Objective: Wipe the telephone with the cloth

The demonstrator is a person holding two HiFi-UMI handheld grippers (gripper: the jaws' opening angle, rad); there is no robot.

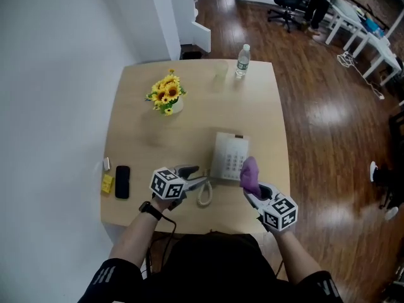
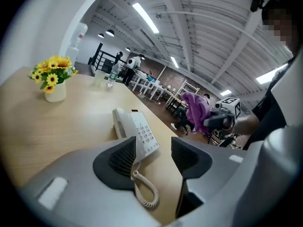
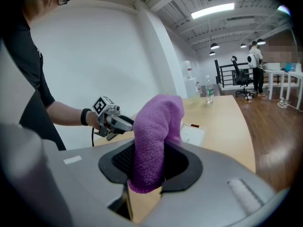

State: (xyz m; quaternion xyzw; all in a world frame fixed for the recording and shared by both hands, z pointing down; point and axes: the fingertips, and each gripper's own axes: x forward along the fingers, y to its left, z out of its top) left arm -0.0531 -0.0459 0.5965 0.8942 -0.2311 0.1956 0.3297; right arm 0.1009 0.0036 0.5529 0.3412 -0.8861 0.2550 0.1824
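A white desk telephone [image 1: 229, 156] lies on the wooden table [image 1: 189, 131], its coiled cord [image 1: 204, 196] curling toward the front edge. My left gripper [image 1: 201, 179] hovers at the telephone's near left corner. In the left gripper view [image 2: 154, 157] its jaws stand apart, with only the telephone [image 2: 137, 129] corner and cord [image 2: 144, 193] seen beyond the gap. My right gripper [image 1: 250, 191] is shut on a purple cloth [image 1: 250, 174], held just right of the telephone. The cloth [image 3: 154, 136] stands up between the jaws in the right gripper view [image 3: 151, 162].
A vase of sunflowers [image 1: 167, 95] stands at the table's back left, a water bottle [image 1: 242, 60] at the far edge. A black mobile phone [image 1: 122, 182] and a small yellow item [image 1: 107, 183] lie at the front left. Office chairs and white desks fill the room behind.
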